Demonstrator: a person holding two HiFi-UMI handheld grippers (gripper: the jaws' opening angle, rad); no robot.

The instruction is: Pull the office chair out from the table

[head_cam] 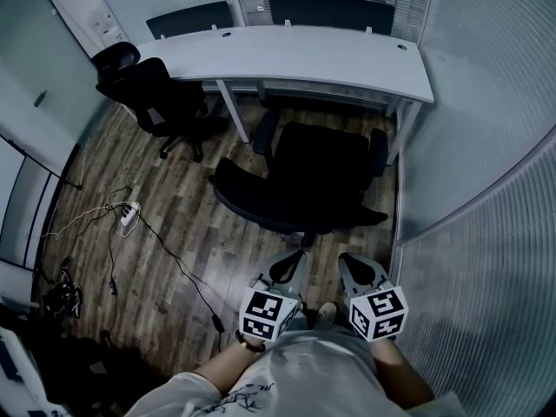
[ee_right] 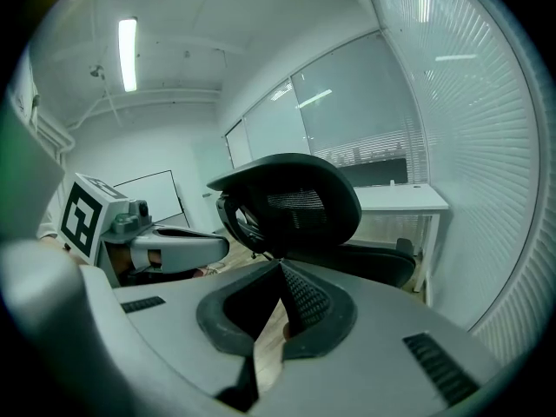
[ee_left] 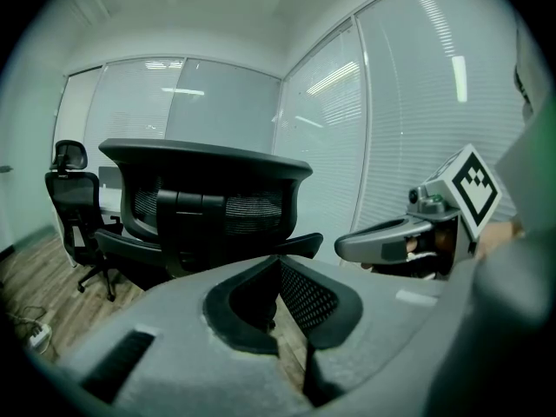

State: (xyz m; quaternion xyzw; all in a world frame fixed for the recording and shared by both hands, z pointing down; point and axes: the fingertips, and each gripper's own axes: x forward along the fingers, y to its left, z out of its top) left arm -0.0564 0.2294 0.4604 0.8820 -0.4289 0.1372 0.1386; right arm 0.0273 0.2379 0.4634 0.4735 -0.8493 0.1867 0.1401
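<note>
The black office chair stands on the wood floor in front of the white desk, its seat out from under the top and its mesh backrest turned toward me. My left gripper and right gripper hover side by side just behind the backrest, apart from it, both shut with nothing between the jaws. The left gripper view shows the backrest straight ahead beyond the closed left gripper, with the right gripper beside it. The right gripper view shows the chair, the left gripper and the closed right gripper.
A second black chair stands at the desk's left end. A power strip with loose cables lies on the floor to the left. A glass wall with blinds runs close along the right. Two dark chair backs show behind the desk.
</note>
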